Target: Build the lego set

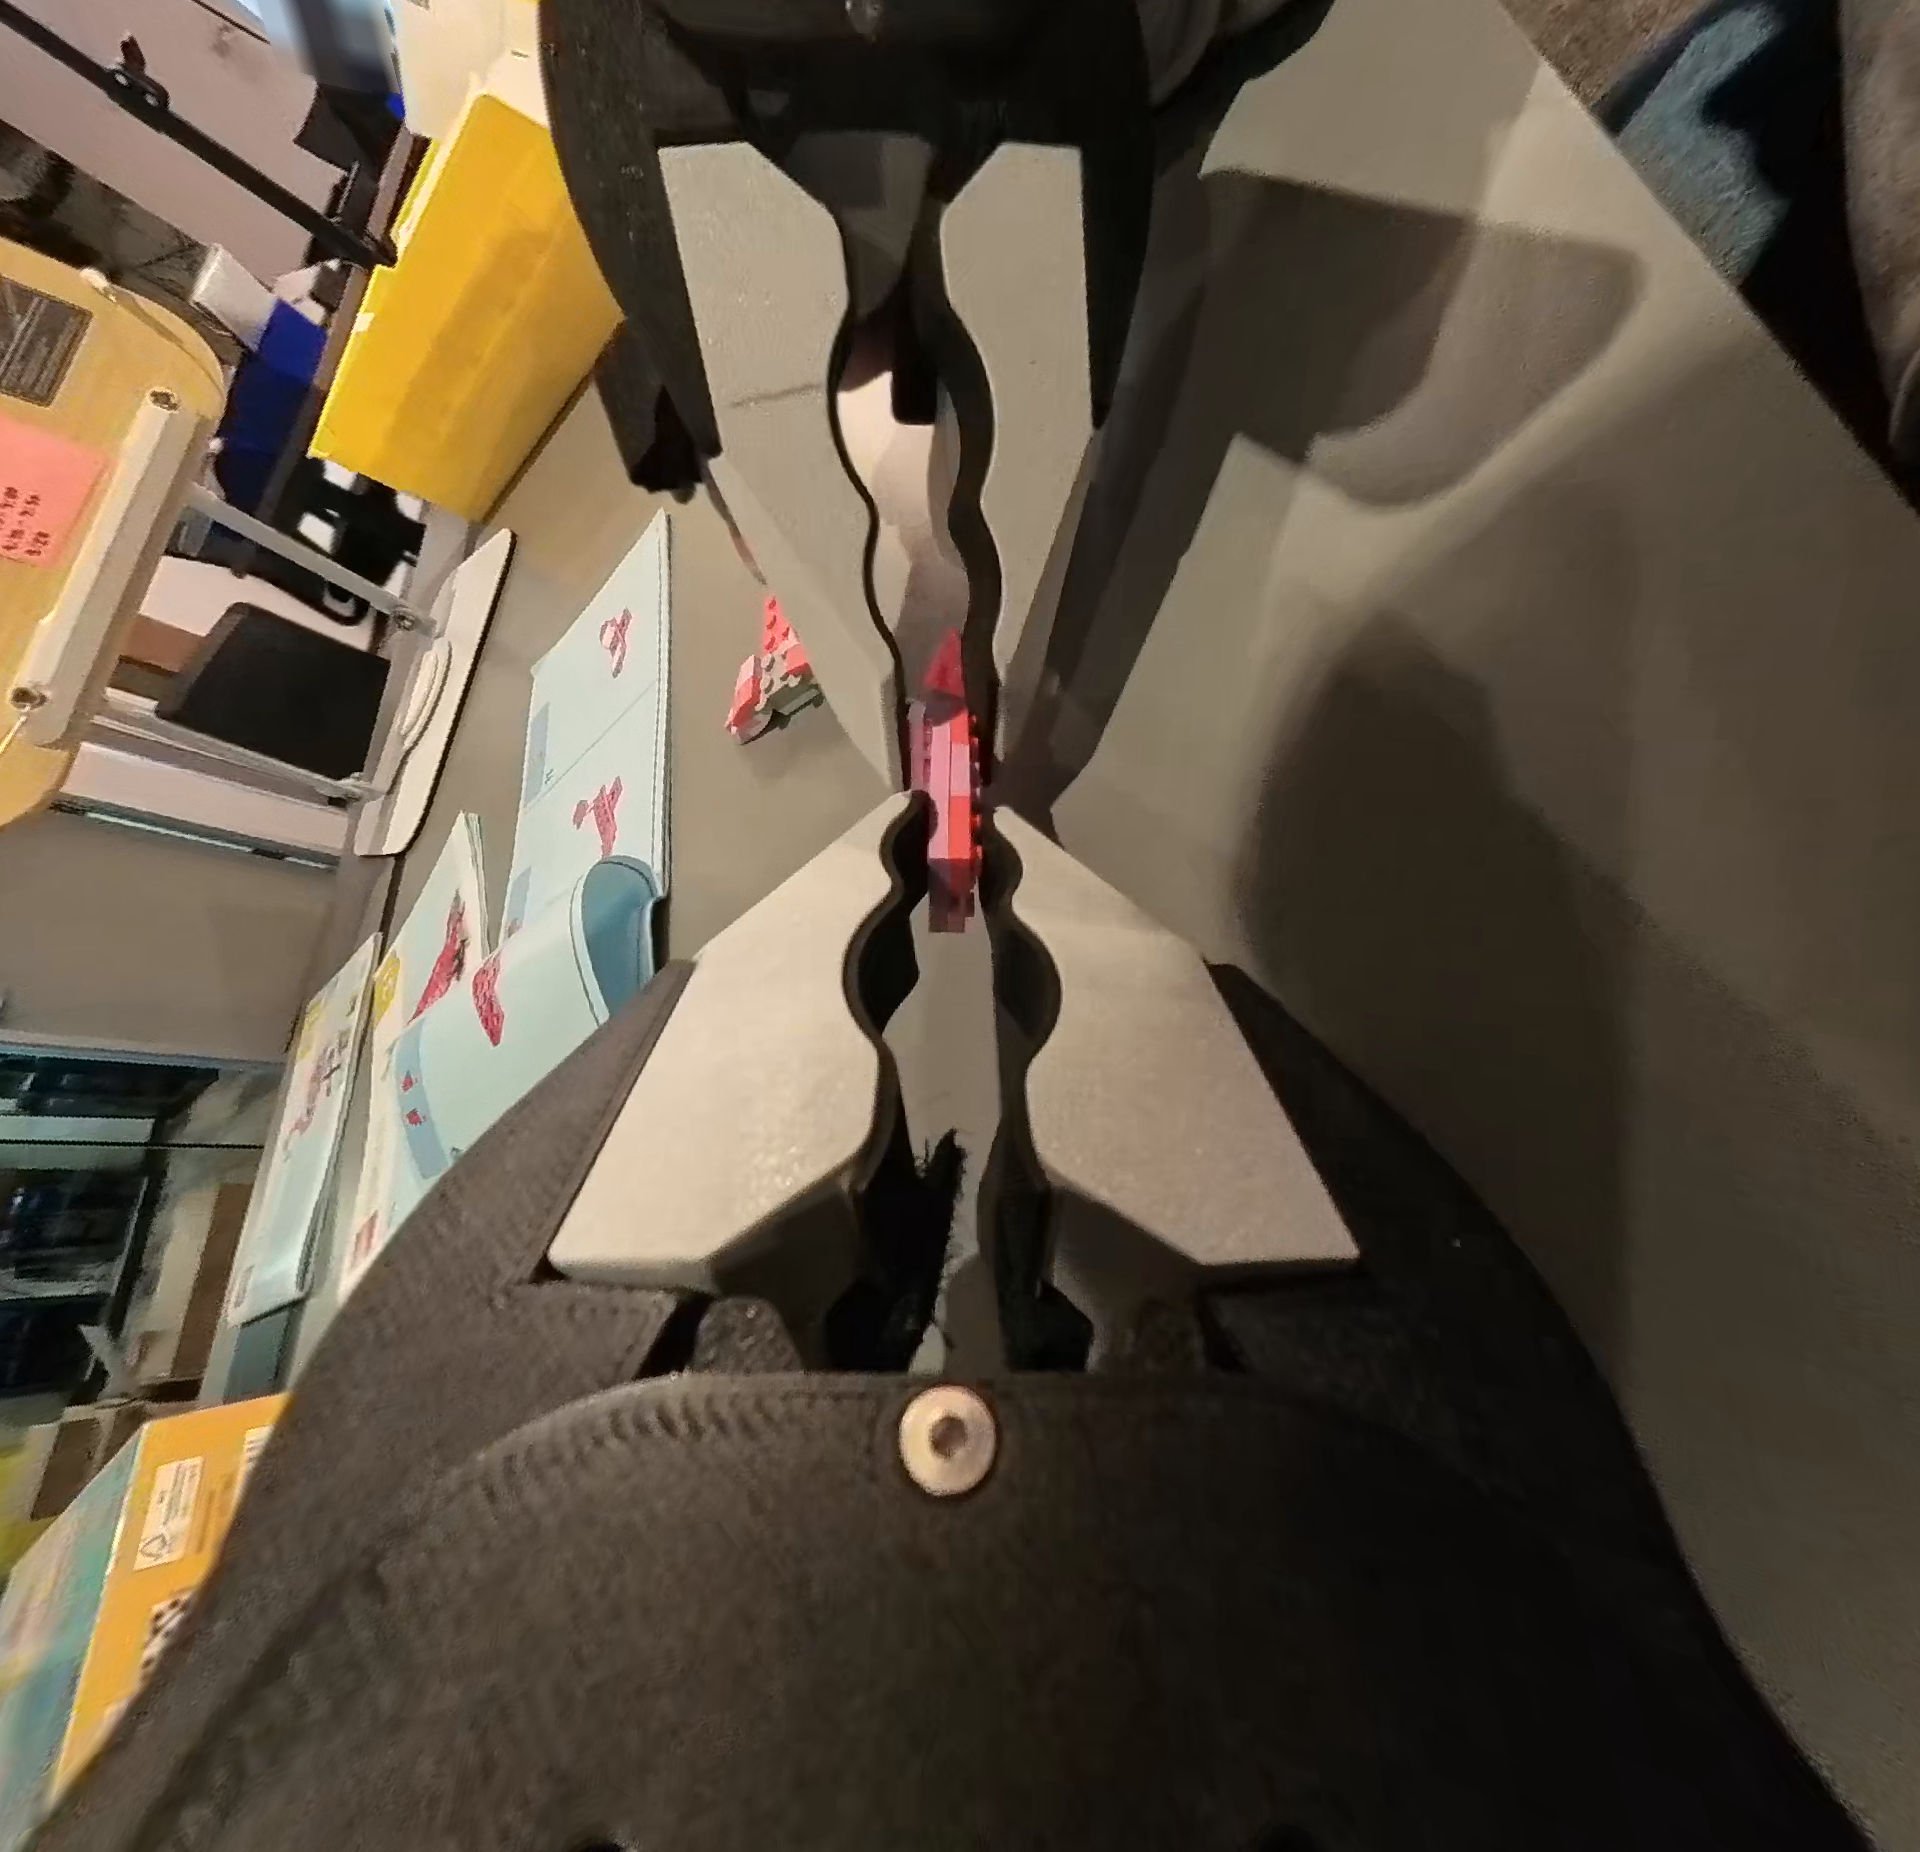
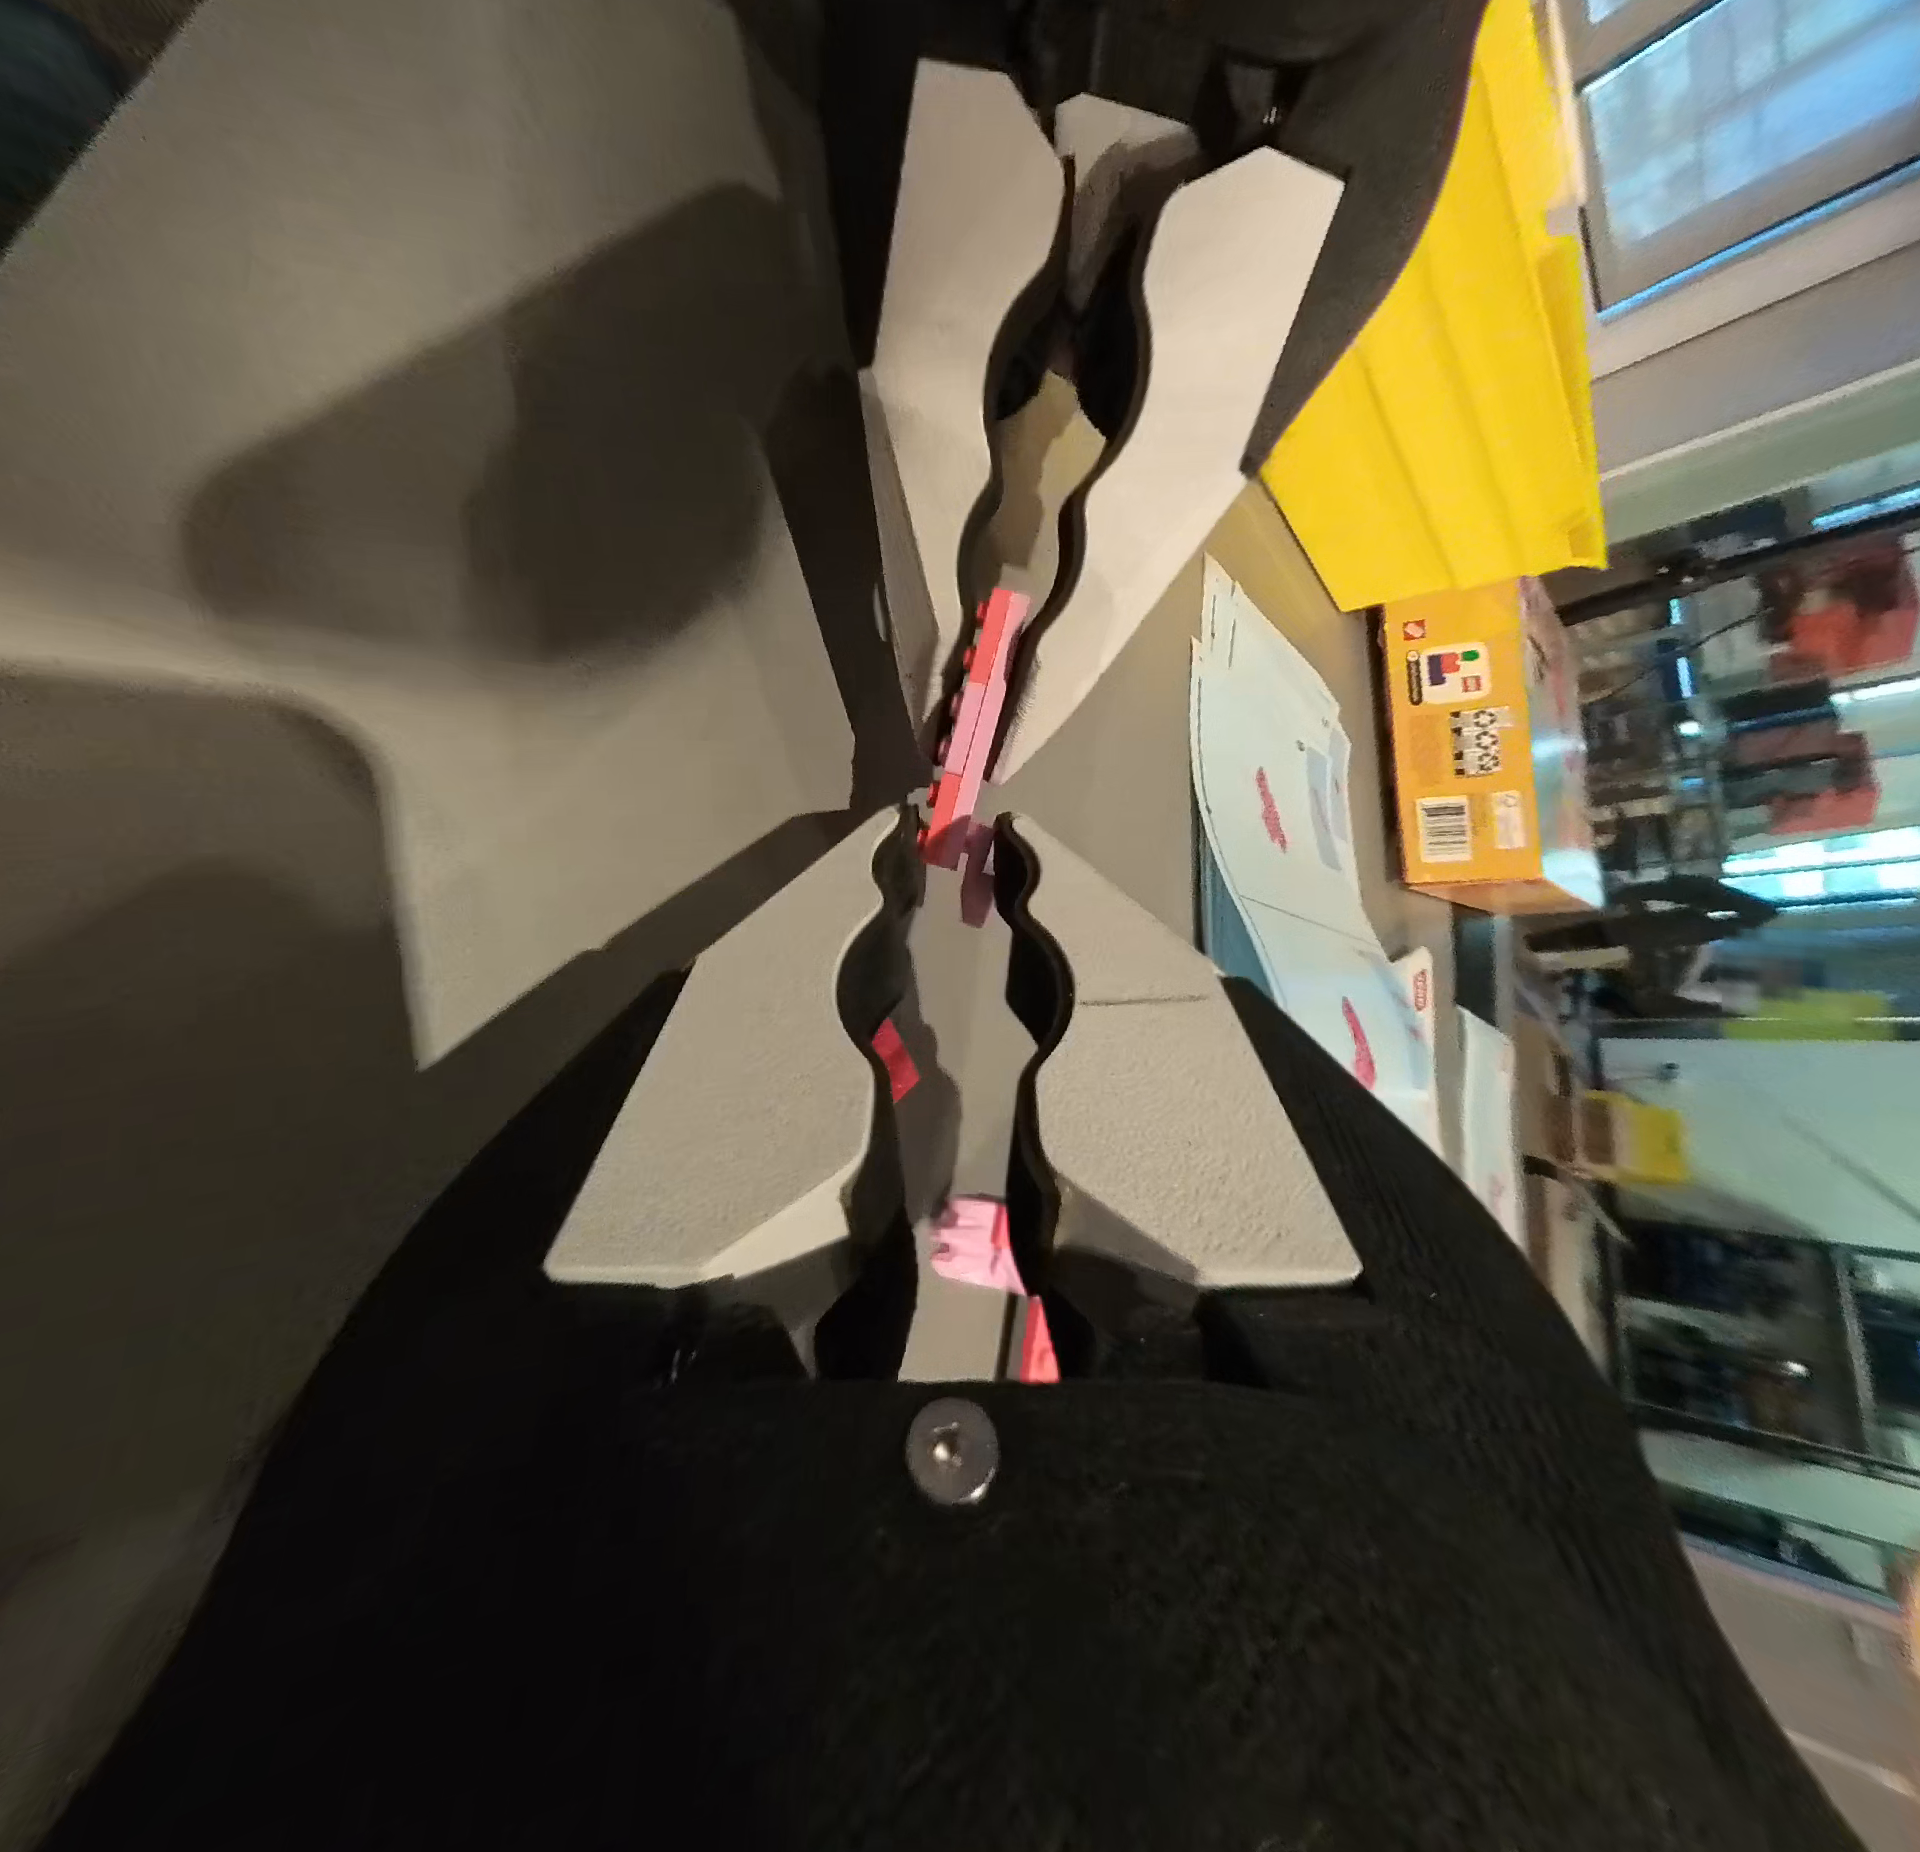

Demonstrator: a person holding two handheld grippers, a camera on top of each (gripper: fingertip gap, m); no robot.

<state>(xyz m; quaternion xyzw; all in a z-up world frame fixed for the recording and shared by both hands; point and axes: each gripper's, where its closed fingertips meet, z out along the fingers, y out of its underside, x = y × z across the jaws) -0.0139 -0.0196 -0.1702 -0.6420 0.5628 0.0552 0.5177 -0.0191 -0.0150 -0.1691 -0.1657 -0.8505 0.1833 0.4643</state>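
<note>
With both pairs of fingers closed tip to tip on the flat pink-and-red brick assembly [image 1: 948, 815] held up clear of the grey bench [image 1: 1558, 763], the left gripper [image 1: 951, 826] should brace while the right gripper [image 2: 958, 826] presses squarely, without twisting.

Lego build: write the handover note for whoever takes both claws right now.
Left claw: shut on the pink-and-red assembly, held over the grey table.
Right claw: tip to tip with the left, shut on the same assembly from the other end.
Elsewhere: a second small sub-build lies on the table beside the open instruction booklet. A loose red brick and a pink brick lie below the right claw.
Done: two partial sub-builds.
Left: probably joining them and adding the loose bricks. I cannot tell whether the held parts are fully seated.
</note>
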